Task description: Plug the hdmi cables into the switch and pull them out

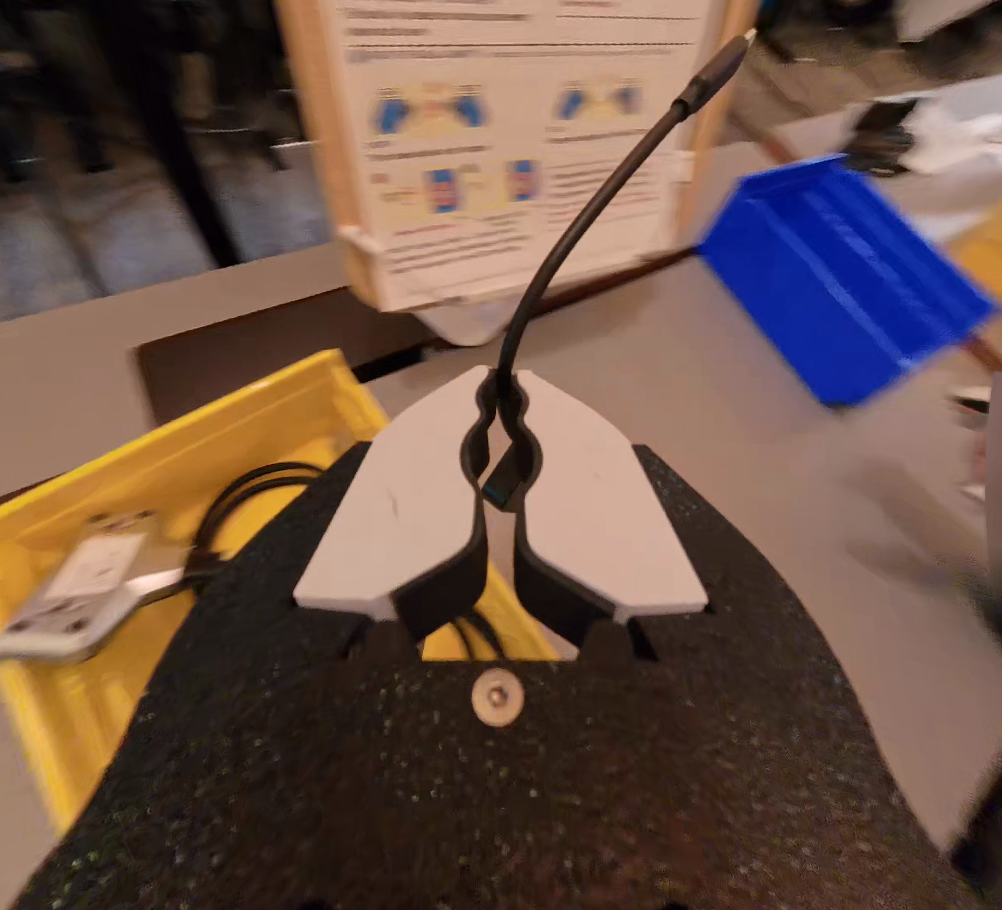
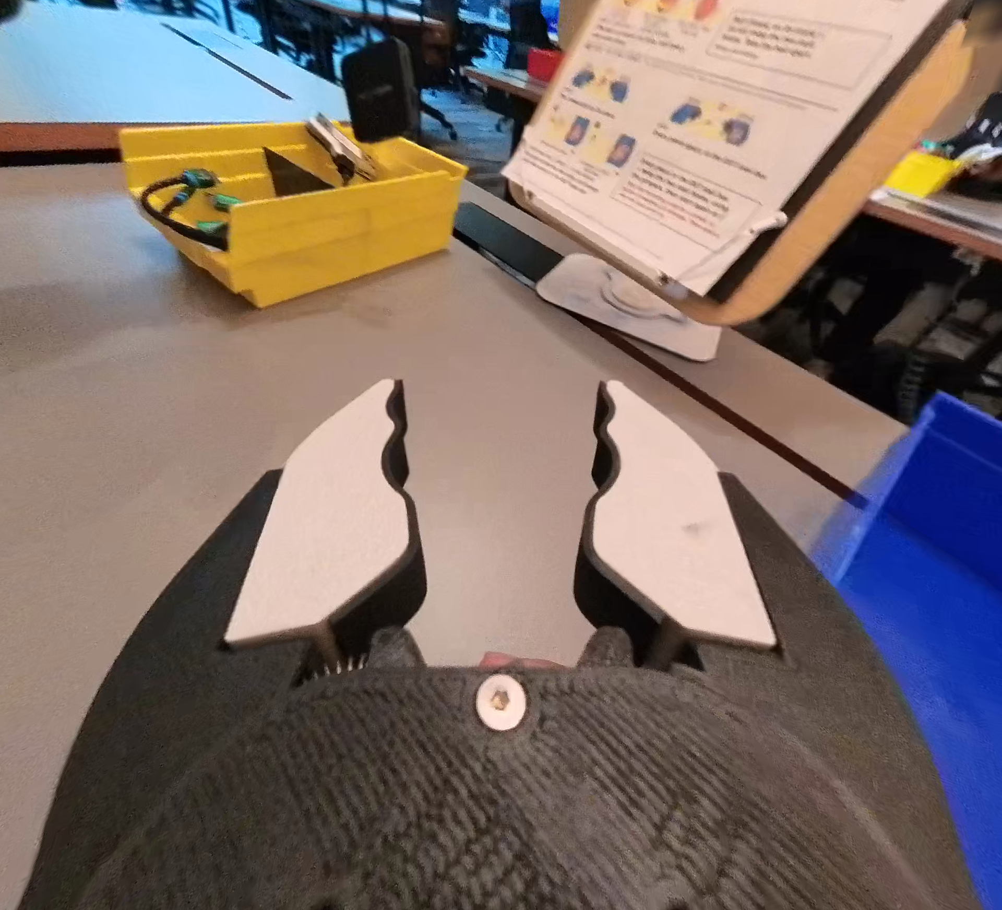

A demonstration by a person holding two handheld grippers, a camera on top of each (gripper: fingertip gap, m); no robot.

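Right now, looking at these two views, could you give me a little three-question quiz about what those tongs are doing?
1. True or false: the right tongs grip a cable.
2. What do the left tongs hold?
A. a short black cable
B. a blue bin
C. a sheet of paper
3. Fill in: the silver switch box lies inside the ______ bin.

Key:
1. False. The right tongs are open, with only bare grey table between them.
2. A. The cable rises from the shut tips, its plug free in the air.
3. Yellow.
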